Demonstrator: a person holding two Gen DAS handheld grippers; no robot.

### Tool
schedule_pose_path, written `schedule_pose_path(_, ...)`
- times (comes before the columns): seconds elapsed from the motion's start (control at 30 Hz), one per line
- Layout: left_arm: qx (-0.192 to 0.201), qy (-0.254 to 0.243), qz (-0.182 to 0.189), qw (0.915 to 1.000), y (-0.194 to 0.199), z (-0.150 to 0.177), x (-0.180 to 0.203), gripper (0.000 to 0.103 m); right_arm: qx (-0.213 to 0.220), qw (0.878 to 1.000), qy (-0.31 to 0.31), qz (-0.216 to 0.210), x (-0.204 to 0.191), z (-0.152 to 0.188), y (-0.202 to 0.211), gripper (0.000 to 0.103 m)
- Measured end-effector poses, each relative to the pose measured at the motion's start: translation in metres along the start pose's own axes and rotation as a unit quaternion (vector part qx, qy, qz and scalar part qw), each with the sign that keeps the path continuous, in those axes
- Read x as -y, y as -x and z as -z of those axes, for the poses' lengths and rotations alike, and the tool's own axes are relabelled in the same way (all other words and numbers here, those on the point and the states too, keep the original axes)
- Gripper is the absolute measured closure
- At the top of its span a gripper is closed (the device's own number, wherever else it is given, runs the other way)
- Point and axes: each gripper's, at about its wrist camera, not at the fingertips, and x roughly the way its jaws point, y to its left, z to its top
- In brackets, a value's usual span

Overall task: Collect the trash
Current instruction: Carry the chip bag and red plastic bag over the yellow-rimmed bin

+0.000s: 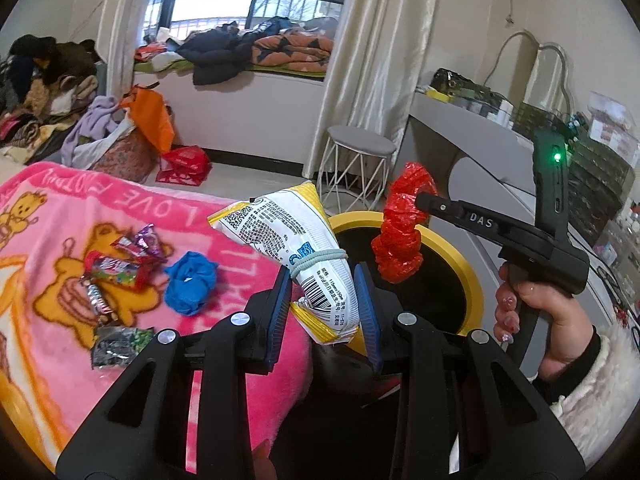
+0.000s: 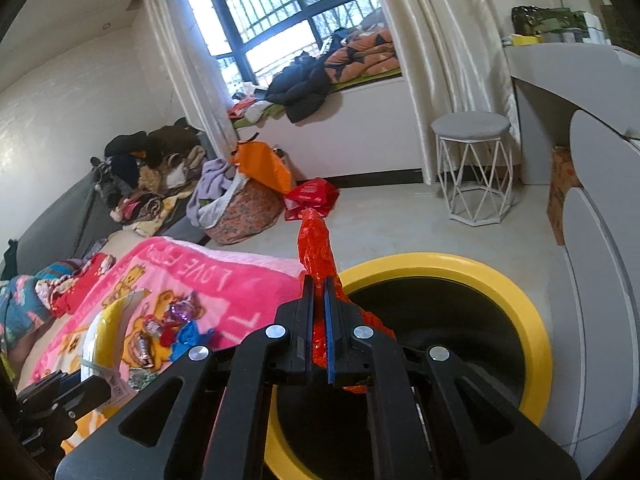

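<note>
My left gripper [image 1: 322, 276] is shut on a white and yellow snack bag [image 1: 296, 236] tied with a hair band, held at the edge of the pink blanket, beside the yellow-rimmed black bin [image 1: 460, 256]. My right gripper [image 2: 319, 280] is shut on a twisted red plastic wrapper [image 2: 316, 240], held over the bin's near rim [image 2: 520, 304]; the wrapper also shows in the left wrist view [image 1: 400, 236]. Candy wrappers [image 1: 120, 264], a crumpled blue wrapper [image 1: 190, 280] and a dark packet [image 1: 116, 346] lie on the blanket.
The pink bear blanket [image 1: 52, 240] covers the bed at left. A white wire stool [image 2: 474, 168] stands behind the bin, a grey desk [image 2: 592, 128] to its right. Bags and clothes piles [image 2: 240, 196] sit on the floor near the window seat.
</note>
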Motion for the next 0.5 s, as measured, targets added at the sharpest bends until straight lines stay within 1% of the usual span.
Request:
schedule_pose_path(0.23, -0.004, -0.014, 0.010, 0.9998, -0.013, -0.004, 0.012, 0.077, 0.002, 1.000, -0.016, 0.020, 0.019, 0.002, -0.001, 0.098)
schedule_pose_path(0.5, -0.018, -0.025, 0.017, 0.9994, -0.031, -0.005, 0.023, 0.077, 0.000, 0.999, -0.033, 0.035, 0.036, 0.007, -0.001, 0.098)
